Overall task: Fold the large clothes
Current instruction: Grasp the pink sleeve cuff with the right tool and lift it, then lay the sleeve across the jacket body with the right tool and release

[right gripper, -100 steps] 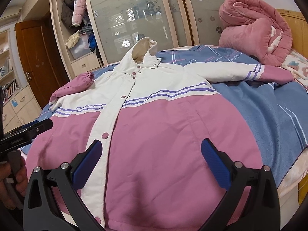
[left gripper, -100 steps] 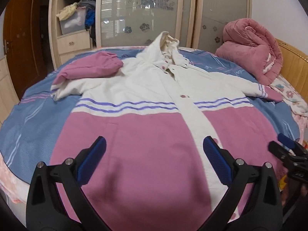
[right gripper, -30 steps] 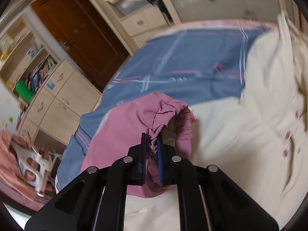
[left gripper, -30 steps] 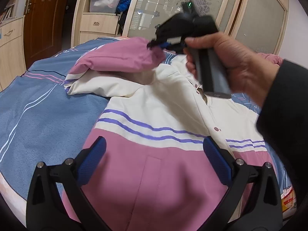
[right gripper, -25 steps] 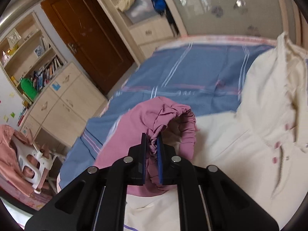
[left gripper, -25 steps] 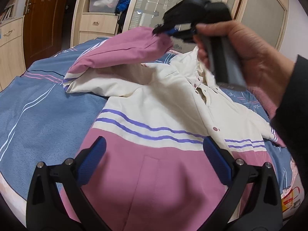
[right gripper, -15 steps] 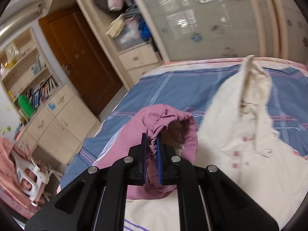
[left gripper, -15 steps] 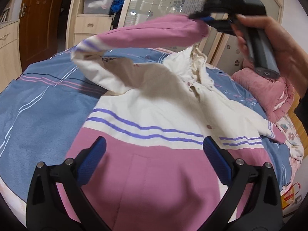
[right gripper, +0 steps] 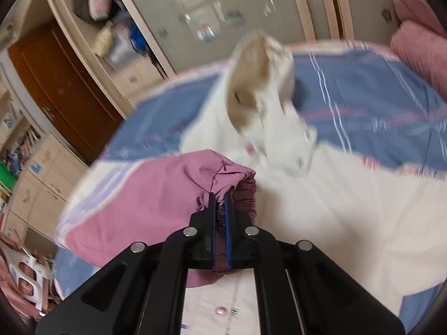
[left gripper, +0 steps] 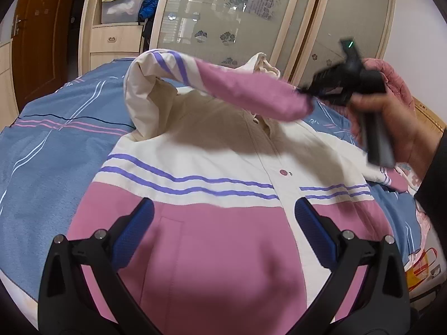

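A pink and cream hooded jacket (left gripper: 212, 245) with purple stripes lies front up on the bed. My left gripper (left gripper: 223, 231) hovers open over its pink lower half, nothing between the fingers. My right gripper (right gripper: 220, 203) is shut on the pink cuff (right gripper: 232, 178) of the jacket's left sleeve. In the left wrist view that sleeve (left gripper: 237, 89) hangs stretched across the chest toward the right, held by the right gripper (left gripper: 303, 92) in a person's hand (left gripper: 396, 122). The cream hood (right gripper: 259, 75) stands up at the far end.
The bed's blue striped cover (left gripper: 47, 150) surrounds the jacket. A rolled pink quilt (right gripper: 419, 36) lies at the far right by the wooden headboard (left gripper: 430, 117). A wardrobe with frosted doors (left gripper: 232, 14) and open shelves stands behind the bed.
The right gripper has carried the pink cuff up and to the right across the jacket's chest, unfolding the sleeve off the bed. The left gripper has shifted only slightly.
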{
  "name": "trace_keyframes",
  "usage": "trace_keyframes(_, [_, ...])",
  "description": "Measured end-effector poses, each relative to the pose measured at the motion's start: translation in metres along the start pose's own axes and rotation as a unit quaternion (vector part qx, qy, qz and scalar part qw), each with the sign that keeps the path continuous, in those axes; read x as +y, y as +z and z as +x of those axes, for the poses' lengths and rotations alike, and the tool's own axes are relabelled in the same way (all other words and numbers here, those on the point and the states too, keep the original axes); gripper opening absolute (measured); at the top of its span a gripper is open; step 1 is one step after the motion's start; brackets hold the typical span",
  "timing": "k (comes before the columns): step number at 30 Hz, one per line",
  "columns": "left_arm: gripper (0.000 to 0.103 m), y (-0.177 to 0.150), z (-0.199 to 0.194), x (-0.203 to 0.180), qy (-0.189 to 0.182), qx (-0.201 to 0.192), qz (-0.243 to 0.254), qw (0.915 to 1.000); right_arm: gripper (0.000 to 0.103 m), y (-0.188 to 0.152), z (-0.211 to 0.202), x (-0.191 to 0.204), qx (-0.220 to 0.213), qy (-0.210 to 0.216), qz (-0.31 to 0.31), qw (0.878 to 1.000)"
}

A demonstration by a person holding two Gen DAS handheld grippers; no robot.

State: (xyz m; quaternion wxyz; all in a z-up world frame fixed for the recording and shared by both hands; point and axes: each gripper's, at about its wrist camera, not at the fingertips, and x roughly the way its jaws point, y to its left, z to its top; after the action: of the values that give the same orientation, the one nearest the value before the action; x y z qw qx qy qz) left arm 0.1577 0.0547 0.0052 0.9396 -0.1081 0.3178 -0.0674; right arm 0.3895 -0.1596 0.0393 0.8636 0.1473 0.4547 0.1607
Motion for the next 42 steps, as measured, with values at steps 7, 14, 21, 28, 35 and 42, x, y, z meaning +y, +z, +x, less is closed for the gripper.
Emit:
trace_keyframes(7, [0.101, -0.001, 0.005, 0.001, -0.004, 0.009, -0.004, 0.9999, 0.079, -0.034, 0.017, -0.019, -0.006, 0.04, 0.105, 0.994])
trace_keyframes(14, [0.101, 0.0, 0.003, 0.012, -0.008, 0.007, -0.022, 0.9997, 0.084, -0.058, -0.006, -0.035, -0.017, 0.118, 0.189, 0.975])
trace_keyframes(21, [0.101, 0.001, -0.002, 0.011, -0.014, 0.0, -0.025, 0.9996, 0.084, -0.081, 0.039, -0.058, 0.039, 0.195, 0.267, 0.943])
trace_keyframes(28, [0.101, 0.001, -0.002, 0.005, -0.016, 0.0, -0.021, 0.9996, 0.056, -0.08, 0.058, -0.04, 0.022, 0.245, 0.297, 0.923])
trace_keyframes(35, [0.101, 0.002, -0.002, 0.005, -0.015, -0.001, -0.024, 0.9996, 0.02, -0.071, 0.063, -0.022, -0.003, 0.178, 0.271, 0.946])
trace_keyframes(42, [0.101, 0.001, -0.003, 0.005, -0.016, -0.003, -0.021, 0.9996, 0.017, -0.015, -0.019, 0.043, -0.124, 0.128, 0.089, 0.98])
